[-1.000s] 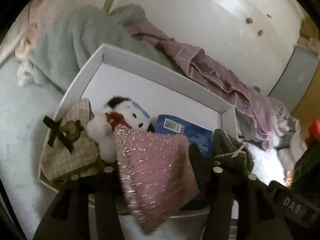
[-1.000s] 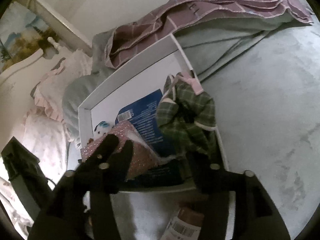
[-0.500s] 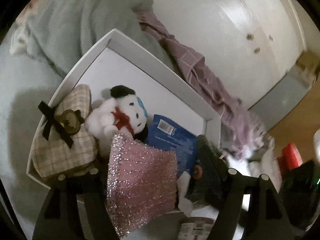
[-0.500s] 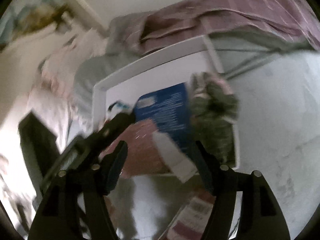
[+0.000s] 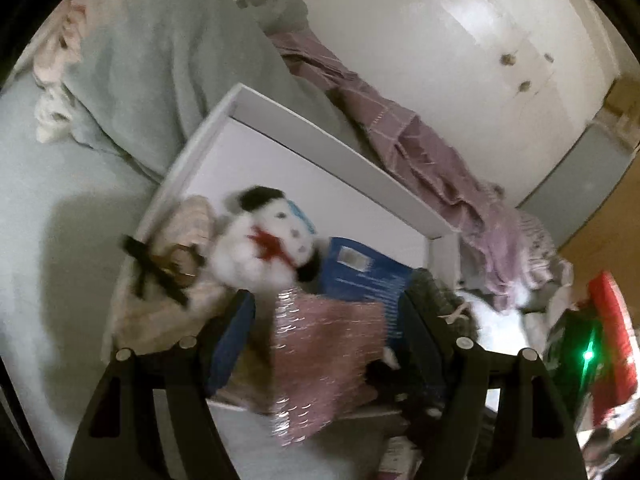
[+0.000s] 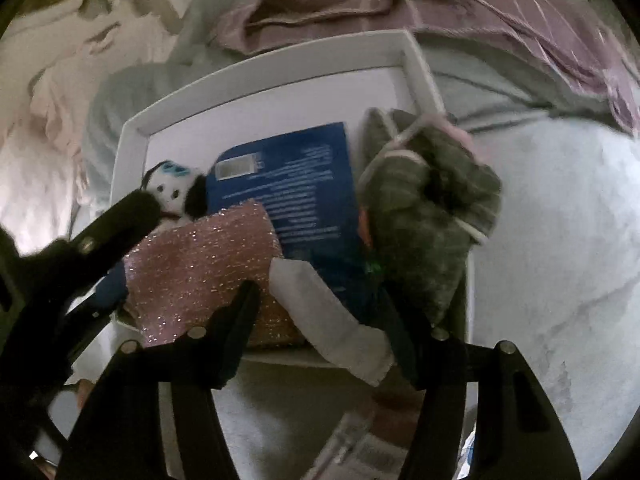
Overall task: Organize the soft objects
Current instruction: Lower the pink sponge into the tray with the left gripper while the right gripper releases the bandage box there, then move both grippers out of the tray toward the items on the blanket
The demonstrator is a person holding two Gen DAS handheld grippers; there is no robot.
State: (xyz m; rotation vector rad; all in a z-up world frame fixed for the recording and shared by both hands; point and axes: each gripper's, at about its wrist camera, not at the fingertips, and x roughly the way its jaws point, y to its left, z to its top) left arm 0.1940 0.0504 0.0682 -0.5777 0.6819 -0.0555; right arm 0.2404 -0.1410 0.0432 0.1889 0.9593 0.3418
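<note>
A white box (image 5: 304, 136) on the bed holds a white plush toy with a red bow (image 5: 268, 244), a beige checked pouch with a black ribbon (image 5: 168, 280), a blue packet (image 5: 360, 276), a sparkly pink cloth (image 5: 324, 356) and a green checked fabric item (image 6: 424, 208). My left gripper (image 5: 326, 312) is open, its fingers either side of the pink cloth at the box's near edge. My right gripper (image 6: 320, 300) is open over the box's near edge (image 6: 280, 356); a white sock-like piece (image 6: 332, 320) lies between its fingers. The pink cloth (image 6: 200, 268) and the plush (image 6: 172, 184) show there too.
A pale green blanket (image 5: 168, 60) and a mauve checked cloth (image 5: 416, 140) lie behind the box. A white wardrobe (image 5: 460, 40) stands beyond. A labelled bottle (image 6: 352, 440) lies on the bed below the right gripper. Red and dark items (image 5: 608, 340) sit at the right.
The left gripper let go of the pink cloth, which now lies in the box over the near edge. The right gripper swung left and closer to the box. A white sock-like piece appeared between its fingers.
</note>
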